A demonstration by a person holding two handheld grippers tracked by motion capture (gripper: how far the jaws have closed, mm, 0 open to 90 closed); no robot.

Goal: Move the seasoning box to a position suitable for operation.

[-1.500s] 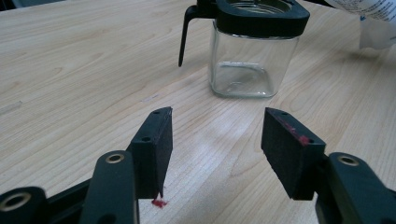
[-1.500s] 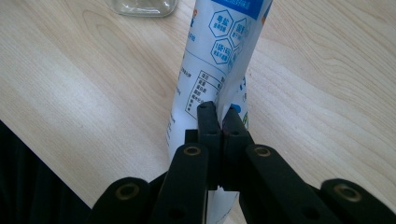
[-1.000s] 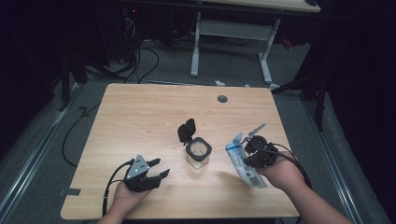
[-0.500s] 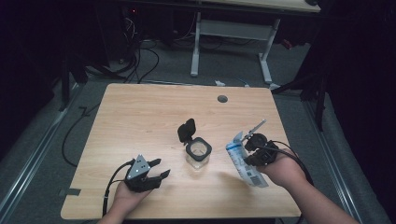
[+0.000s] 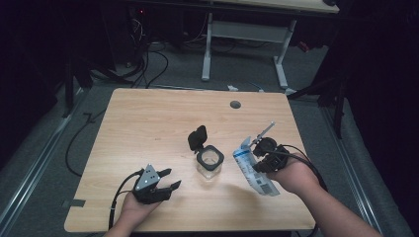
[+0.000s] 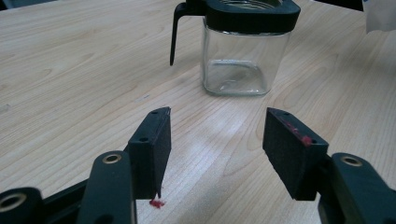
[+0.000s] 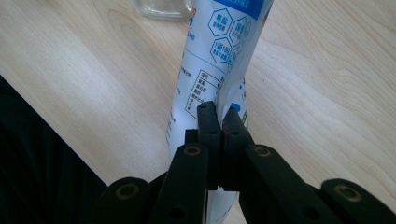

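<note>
**Right gripper pinching a printed pouch beside an open glass jar**

On the high view, the right gripper [image 5: 264, 154] is sitting near the table's [image 5: 148, 118] right edge, toward the near right corner, with the person's right hand [image 5: 291, 174] wrapping it from behind. Its jaws are pressing together on the white and blue pouch [image 5: 257, 170], which is lying slanted just to the right of the glass jar [image 5: 209, 163], its lower end reaching toward the near edge. In the right gripper view the two black jaws are meeting on a fold of the pouch [image 7: 219, 60], whose printed panel is stretching away from them toward the base of the jar [image 7: 161, 8] at the top of the frame; pouch and jar look close, but whether they are touching cannot be told.

The jar is standing upright around the middle of the table's near half, its black collar facing up and its hinged black lid [image 5: 197, 138] tipping open toward the far side. In the left gripper view the jar [image 6: 243, 60] is standing ahead of the jaws, apart from them.

The left gripper [image 5: 170, 180] is resting near the near edge, left of the jar and well apart from it, cradled in the left hand [image 5: 133, 210]. Its jaws are standing apart with bare tabletop between them; red smears are showing on both pads.
</note>
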